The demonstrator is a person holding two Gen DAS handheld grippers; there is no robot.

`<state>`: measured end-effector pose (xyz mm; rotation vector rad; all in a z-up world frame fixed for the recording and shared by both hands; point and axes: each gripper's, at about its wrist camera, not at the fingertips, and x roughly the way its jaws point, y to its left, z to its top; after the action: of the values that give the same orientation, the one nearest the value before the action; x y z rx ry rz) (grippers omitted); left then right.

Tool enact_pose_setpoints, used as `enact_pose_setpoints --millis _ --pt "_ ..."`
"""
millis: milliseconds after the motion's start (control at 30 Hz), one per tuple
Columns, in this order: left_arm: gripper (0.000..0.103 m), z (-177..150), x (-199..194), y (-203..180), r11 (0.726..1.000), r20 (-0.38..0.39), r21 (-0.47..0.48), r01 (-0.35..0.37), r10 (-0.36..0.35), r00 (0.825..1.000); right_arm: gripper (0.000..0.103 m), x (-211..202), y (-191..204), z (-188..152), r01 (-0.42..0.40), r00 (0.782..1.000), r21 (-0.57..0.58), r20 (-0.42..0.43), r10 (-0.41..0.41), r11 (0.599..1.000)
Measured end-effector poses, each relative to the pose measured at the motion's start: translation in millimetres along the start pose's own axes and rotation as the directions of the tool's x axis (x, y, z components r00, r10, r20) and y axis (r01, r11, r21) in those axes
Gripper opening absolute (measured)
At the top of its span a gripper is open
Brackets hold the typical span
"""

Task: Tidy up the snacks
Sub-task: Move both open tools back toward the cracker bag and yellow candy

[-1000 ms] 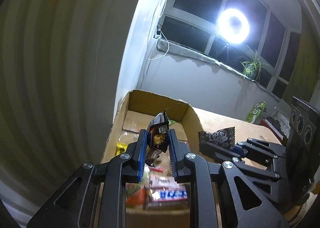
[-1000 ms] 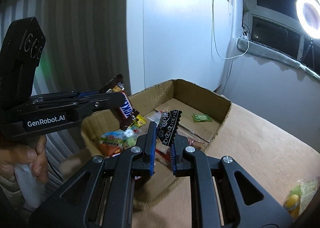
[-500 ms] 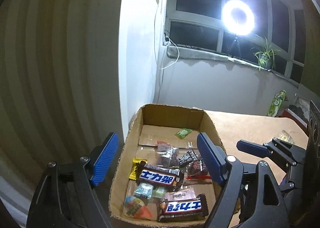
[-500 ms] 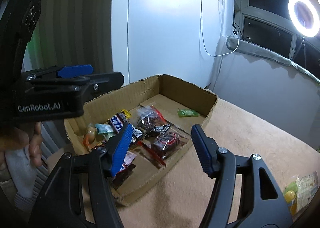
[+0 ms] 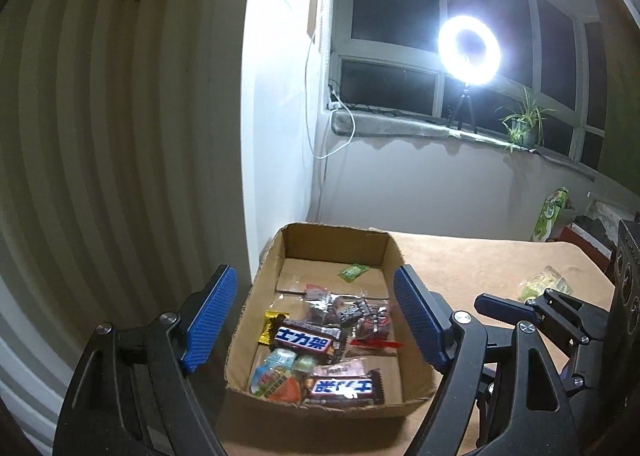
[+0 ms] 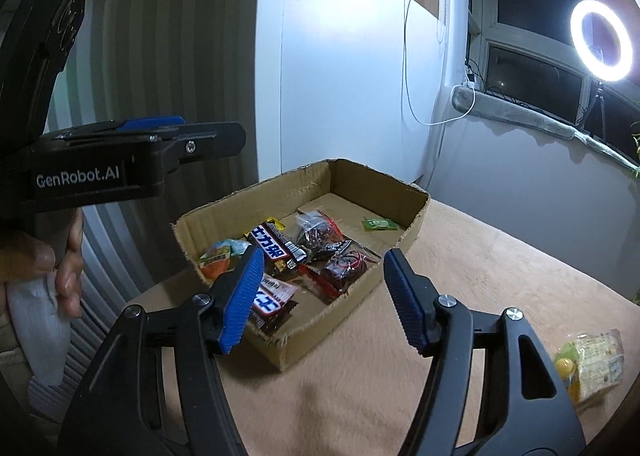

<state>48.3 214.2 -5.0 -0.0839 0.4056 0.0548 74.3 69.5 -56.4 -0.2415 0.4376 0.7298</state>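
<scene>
Left gripper point(image 5: 316, 312): blue-padded jaws wide, empty. Right gripper point(image 6: 324, 298): jaws wide, empty. Wrapped snacks point(image 5: 316, 340) lie inside shallow brown cardboard box point(image 5: 334, 236) on tan table point(image 6: 500, 256); yellow-green snack packet point(image 6: 588, 360) lies outside box.

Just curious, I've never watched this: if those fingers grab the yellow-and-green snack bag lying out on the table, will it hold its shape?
Probably not. The snack bag looks like thin, crinkly clear film, so it would likely crumple and flop. It seems light and puffy. Its glossy wrap might slip.
</scene>
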Motion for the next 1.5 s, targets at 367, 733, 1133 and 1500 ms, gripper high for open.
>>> enact_pose_setpoints --millis 367,733,1133,1500 --pt "0.081 4 -26 -38 0.998 0.02 0.06 0.01 -0.011 1.0 0.067 -42 -11 -10 0.019 0.999 0.027 0.042 -0.02 0.999" --pt "0.081 2 -25 -91 0.989 -0.015 0.134 0.054 -0.053 0.998 0.069 -73 -44 -30 0.054 0.997 0.098 0.057 -0.06 0.994" --pt "0.081 -9 6 -169 0.958 -0.124 0.236 0.16 -0.134 0.983 0.071 -97 -109 -67 0.113 0.99 0.227 0.051 -0.128 0.967" --pt "0.081 -27 25 -238 0.912 -0.224 0.309 0.271 -0.207 0.952 0.072 -120 -182 -110 0.185 0.978 0.376 0.02 -0.208 0.908"
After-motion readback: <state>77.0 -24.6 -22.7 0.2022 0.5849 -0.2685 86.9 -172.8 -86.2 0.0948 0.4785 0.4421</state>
